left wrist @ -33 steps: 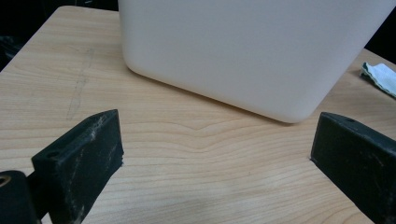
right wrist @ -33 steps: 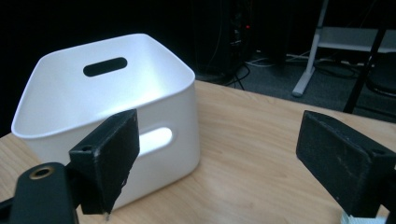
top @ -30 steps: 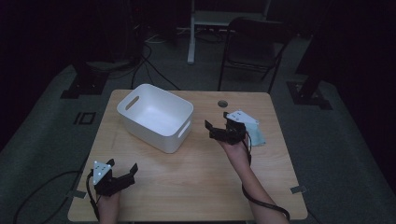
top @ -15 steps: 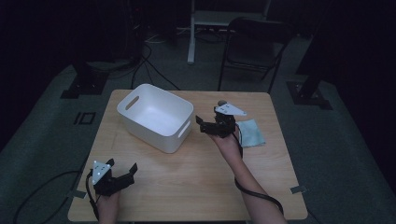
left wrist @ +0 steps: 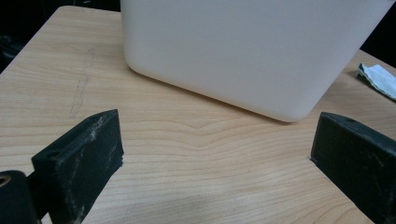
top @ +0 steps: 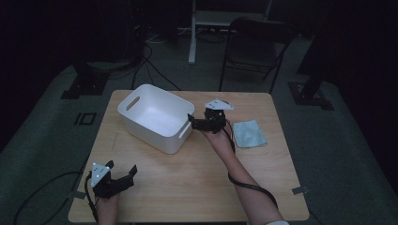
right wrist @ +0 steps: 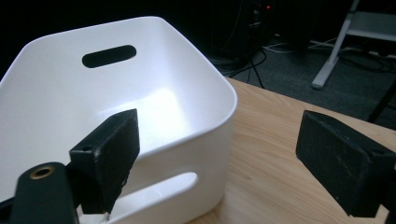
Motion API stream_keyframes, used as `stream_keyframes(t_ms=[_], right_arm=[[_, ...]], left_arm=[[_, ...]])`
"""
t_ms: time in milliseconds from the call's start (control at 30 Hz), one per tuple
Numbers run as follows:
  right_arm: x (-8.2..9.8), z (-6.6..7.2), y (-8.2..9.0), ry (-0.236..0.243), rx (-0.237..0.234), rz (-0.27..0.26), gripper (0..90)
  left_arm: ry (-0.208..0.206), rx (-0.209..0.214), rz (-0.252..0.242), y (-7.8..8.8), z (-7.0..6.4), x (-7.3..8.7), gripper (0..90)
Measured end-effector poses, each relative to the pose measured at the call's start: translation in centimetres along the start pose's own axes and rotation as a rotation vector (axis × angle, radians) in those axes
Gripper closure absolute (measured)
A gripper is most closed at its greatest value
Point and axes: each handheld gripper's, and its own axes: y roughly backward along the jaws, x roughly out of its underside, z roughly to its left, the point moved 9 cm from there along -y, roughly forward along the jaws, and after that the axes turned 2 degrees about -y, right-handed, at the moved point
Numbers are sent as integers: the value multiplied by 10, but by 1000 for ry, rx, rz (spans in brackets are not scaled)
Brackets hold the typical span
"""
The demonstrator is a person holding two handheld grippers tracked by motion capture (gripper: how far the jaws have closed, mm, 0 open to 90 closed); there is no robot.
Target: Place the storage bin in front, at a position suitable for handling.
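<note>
Our right claw point(top: 193, 121) hangs above the light wooden surface point(top: 197, 178), released, its jaws spread wide and empty. In the high view it sits just beside the near right end of the white rectangular plastic bin point(top: 155, 117), pointing at the bin's end wall. From the right gripper view, one black jaw stands in front of the bin's point(right wrist: 116, 107) rounded rim and the other jaw stands over bare wood to the side; the slot handle in that near wall lies low between them, and a second slot handle shows on the far wall. The bin is upright and its inside looks bare and white.

Our left claw point(top: 123, 174) rests low at the near left corner of the surface, well apart from the bin, also released with its jaws wide and holding nothing. The left gripper view looks along the wood point(left wrist: 187, 163) toward the bin's point(left wrist: 243, 51) smooth outer wall.

A small pale blue-green cloth point(top: 249, 133) lies flat on the surface to the right of our right hand point(top: 217, 136), near it but not touching.
</note>
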Motion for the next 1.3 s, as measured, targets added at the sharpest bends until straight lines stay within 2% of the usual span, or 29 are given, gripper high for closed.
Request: stream_keyframes(t_ms=[167, 333, 367, 500, 600, 633, 767, 800, 867, 900, 933, 1033, 1100, 1167, 1233, 1267, 1300], right_arm=[[0, 2, -11, -16, -11, 16, 132], [0, 0, -25, -18, 0, 42, 183], [0, 0, -27, -26, -6, 46, 216], [-4, -2, -36, -33, 1, 55, 222], [-5, -6, -40, -38, 11, 62, 313], [-5, -6, -40, -38, 11, 62, 313], [-11, -14, -43, -37, 65, 50, 328], [-12, -14, -43, -46, 55, 55, 366], [-12, -14, -46, -72, 20, 82, 377], [-12, -15, -48, -70, 27, 89, 407], [-11, -16, -50, -48, 47, 103, 430], [-11, -14, -55, -36, 21, 125, 477], [-11, -14, -57, -11, 26, 135, 509], [-11, -13, -60, -3, 30, 148, 571], [-11, -13, -62, -1, 29, 155, 577], [-11, -13, -63, -4, 24, 158, 610], [-10, -14, -65, 5, 36, 169, 620]], left_arm=[[0, -7, -3, 1, 2, 0, 22], [7, -9, -5, 3, 3, 0, 22], [7, -9, -6, 4, 4, 0, 22], [14, -12, -5, 5, 5, 1, 22], [14, -12, -4, 5, 6, 1, 22], [14, -12, -4, 5, 6, 1, 22], [14, -11, -4, 6, 6, 1, 22], [16, -12, -5, 6, 6, 1, 22], [15, -12, -4, 6, 6, 2, 22], [15, -12, -3, 6, 6, 2, 22], [15, -12, -4, 6, 6, 2, 22], [14, -10, -3, 6, 6, 2, 22], [14, -10, -2, 5, 6, 2, 22], [14, -10, -3, 5, 6, 2, 22], [13, -10, -2, 5, 6, 2, 22], [12, -9, -1, 5, 5, 2, 22], [12, -9, -1, 5, 5, 2, 22]])
